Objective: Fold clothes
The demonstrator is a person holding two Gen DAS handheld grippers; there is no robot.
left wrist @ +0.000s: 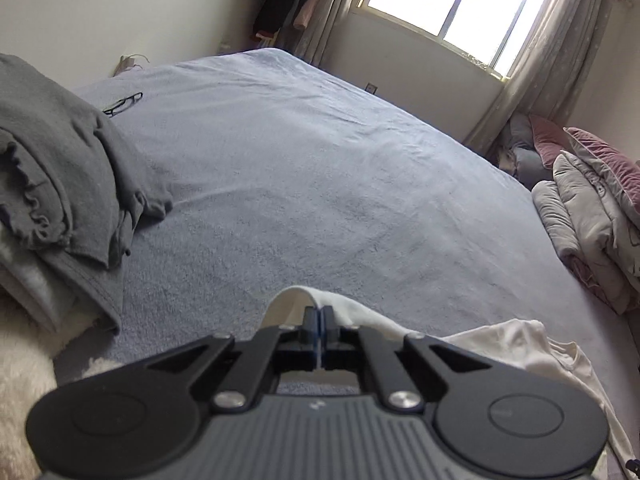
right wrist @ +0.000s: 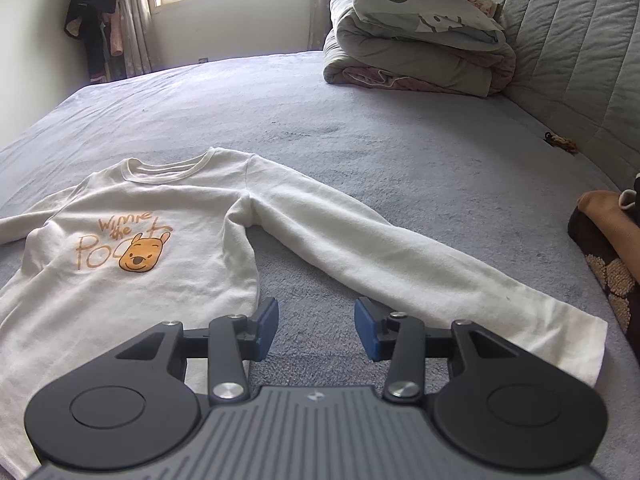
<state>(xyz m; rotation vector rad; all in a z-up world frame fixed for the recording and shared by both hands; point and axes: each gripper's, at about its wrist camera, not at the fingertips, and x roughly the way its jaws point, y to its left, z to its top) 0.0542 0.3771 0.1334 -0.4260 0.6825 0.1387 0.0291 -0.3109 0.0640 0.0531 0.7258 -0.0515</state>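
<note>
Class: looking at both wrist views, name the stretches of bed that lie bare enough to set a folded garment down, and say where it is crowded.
Bare: the blue bedcover between the white sweatshirt and the stacked quilts and pillows, and the wide middle running toward the window. Crowded: the grey clothes pile on the left wrist view's left edge, and the near edge where the sweatshirt lies.

Left gripper (left wrist: 319, 322): jaws closed, pinching a fold of white garment (left wrist: 500, 344).
Bed (left wrist: 300, 168): blue-grey cover.
Grey clothes (left wrist: 60, 184): piled at left.

Bright curtained window (left wrist: 460, 4), grey-blue bed (left wrist: 300, 168), stacked bedding (right wrist: 416, 32).
</note>
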